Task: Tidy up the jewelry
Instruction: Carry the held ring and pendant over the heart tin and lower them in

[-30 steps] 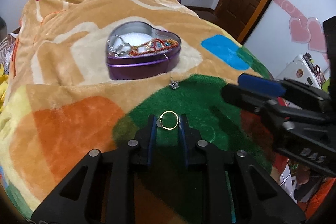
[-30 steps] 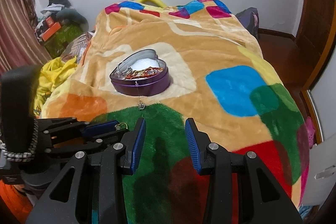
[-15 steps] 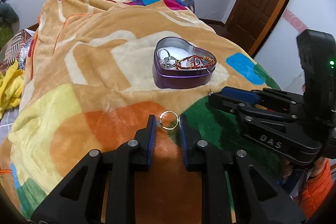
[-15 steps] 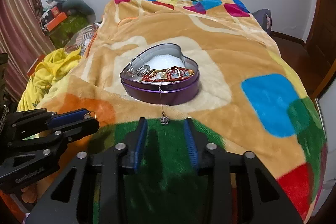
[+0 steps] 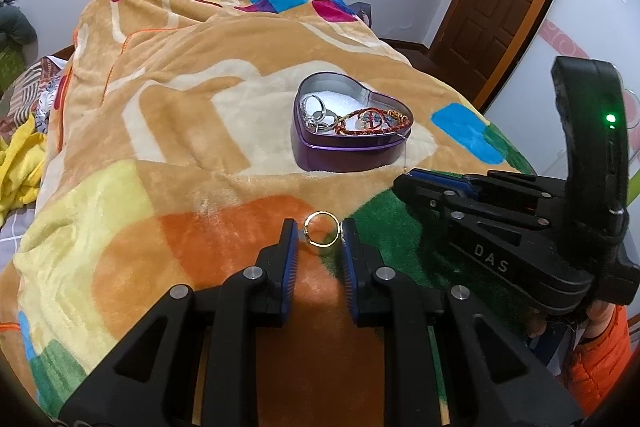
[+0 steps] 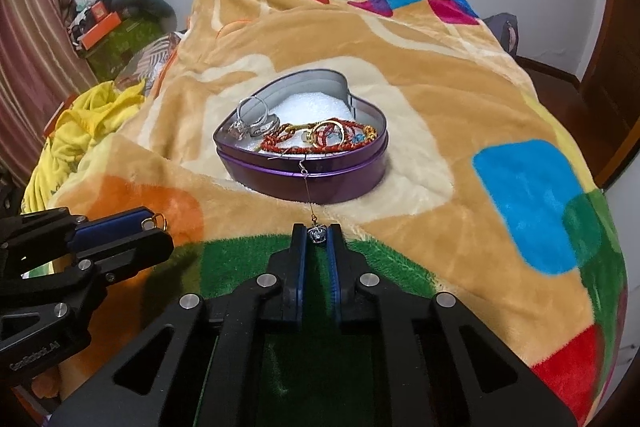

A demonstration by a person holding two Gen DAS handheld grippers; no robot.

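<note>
Above the bed, the left tool (image 5: 317, 233) pinches a gold ring (image 5: 321, 234); the right tool (image 6: 317, 234) clamps a pendant (image 6: 317, 234) near the tin (image 6: 304, 179). Next, likely: carry both over, release inside.

Left black claw with blue-padded fingers (image 5: 316, 237) clamped on thin gold ring (image 5: 321, 235) at fingertips. Right black claw (image 6: 317, 233), just beside it, pinched on small silver crystal pendant (image 6: 317, 234), both pointing forward.
</note>
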